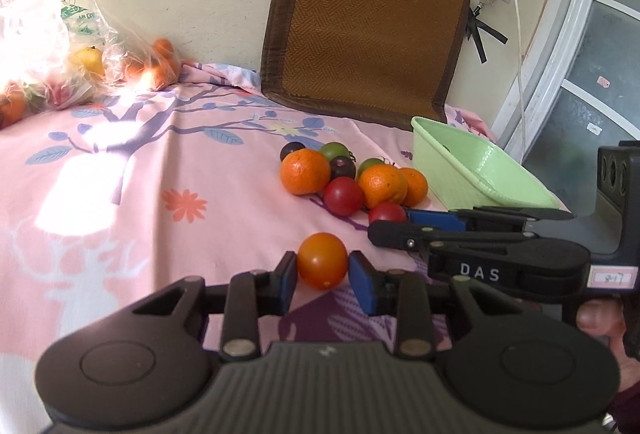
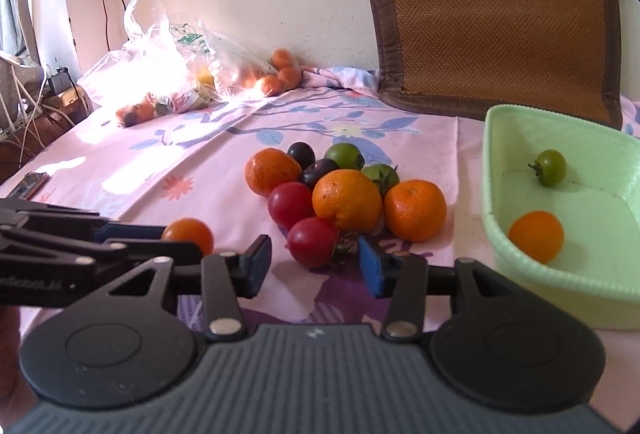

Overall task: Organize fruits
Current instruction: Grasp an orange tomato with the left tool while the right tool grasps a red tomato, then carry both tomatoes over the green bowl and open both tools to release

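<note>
left jaws clamp orange tomato [image 1: 322, 260] | right jaws gape – red tomato [image 2: 313, 242] between | green basket [image 2: 496, 170]: 2 fruits

A pink flowered bedsheet [image 2: 224, 170] covers the surface. On it lie a heap of oranges and tomatoes [image 2: 344, 194], one lone orange tomato [image 1: 322, 260], a green basket [image 2: 496, 218], plastic bags of fruit [image 2: 180, 74] and a woven mat [image 1: 360, 34] leaning on the wall.

Black grippers [image 1: 322, 276], blue-padded fingers [image 1: 362, 284], white "DAS" lettering.
</note>
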